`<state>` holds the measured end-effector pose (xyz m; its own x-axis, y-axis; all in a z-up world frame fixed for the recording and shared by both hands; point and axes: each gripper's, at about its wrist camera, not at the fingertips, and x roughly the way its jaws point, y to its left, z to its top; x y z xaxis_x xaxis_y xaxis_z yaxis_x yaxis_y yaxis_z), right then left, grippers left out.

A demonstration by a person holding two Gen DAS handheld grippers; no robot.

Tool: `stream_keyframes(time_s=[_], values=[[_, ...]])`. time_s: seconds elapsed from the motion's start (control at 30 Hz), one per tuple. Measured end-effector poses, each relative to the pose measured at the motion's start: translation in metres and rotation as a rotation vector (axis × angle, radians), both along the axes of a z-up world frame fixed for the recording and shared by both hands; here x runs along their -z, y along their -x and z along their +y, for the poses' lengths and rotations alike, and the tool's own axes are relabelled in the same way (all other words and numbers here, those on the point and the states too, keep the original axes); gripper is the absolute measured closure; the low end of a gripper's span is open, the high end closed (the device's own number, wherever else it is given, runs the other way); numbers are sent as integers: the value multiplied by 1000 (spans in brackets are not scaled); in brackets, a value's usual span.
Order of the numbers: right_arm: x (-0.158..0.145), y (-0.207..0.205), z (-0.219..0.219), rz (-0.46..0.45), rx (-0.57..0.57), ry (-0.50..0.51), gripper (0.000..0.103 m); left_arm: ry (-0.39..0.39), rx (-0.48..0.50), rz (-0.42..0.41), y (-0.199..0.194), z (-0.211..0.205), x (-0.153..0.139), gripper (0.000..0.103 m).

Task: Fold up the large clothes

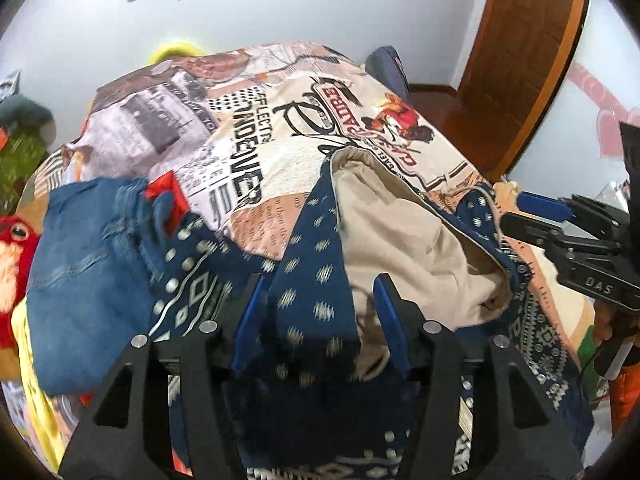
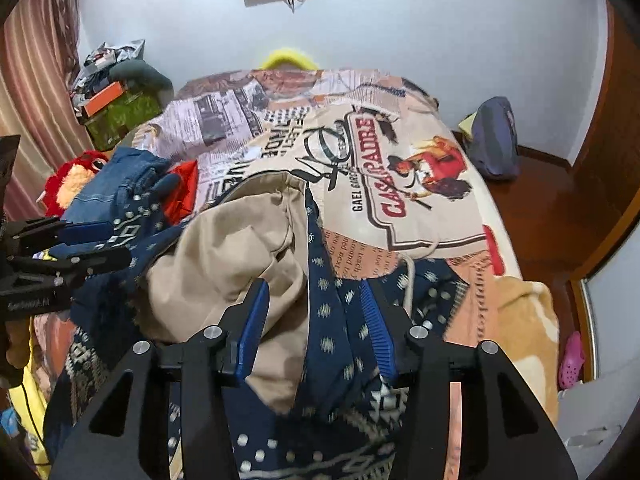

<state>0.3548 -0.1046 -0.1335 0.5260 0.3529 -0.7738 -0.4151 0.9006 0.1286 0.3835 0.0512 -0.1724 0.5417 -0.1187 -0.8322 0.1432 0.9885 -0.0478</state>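
A printed bedspread (image 2: 404, 184) is covering the bed. On it, the navy patterned garment (image 1: 316, 280) with beige lining is lying bunched. Both left tongs (image 1: 318, 328) and right tongs (image 2: 316, 330) are standing spread, fabric loose between them. Only the right view is showing a pink shoe (image 2: 571, 356) beside the bed; jeans (image 1: 84, 280) are lying left of the garment.

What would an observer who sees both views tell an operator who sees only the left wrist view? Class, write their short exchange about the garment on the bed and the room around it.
Operator: My view shows the right tool only from the side. What lies between its fingers?
Observer: The right tool stands open, with the beige lining and a fold of the navy patterned garment between its fingers.
Operator: Is there anything on the floor past the bed's right side?
Observer: Yes, a pink shoe lies on the floor beside the bed.
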Motion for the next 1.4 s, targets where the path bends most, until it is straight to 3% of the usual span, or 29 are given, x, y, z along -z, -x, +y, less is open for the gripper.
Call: stream_keyframes(time_s=[0.37, 0.47, 0.53, 0.67, 0.73, 1.07, 1.23, 1.4], values=[[64, -66, 13, 217, 6, -36, 59, -8, -18, 79, -55, 9, 47, 48], [70, -73, 20, 223, -13, -49, 59, 6, -32, 97, -63, 15, 56, 49], [73, -76, 24, 214, -18, -51, 60, 14, -39, 109, -67, 17, 63, 56], [77, -82, 27, 233, -14, -82, 91, 75, -47, 132, -68, 22, 66, 82], [72, -79, 26, 220, -20, -92, 92, 102, -45, 125, -63, 23, 60, 92], [-10, -21, 19, 23, -83, -100, 96, 134, -16, -4, -5, 18, -11, 95], [-41, 22, 5, -32, -97, -118, 97, 122, 4, -33, 36, 10, -34, 95], [-36, 53, -5, -13, -92, -90, 97, 124, 12, -4, 74, 3, -30, 95]])
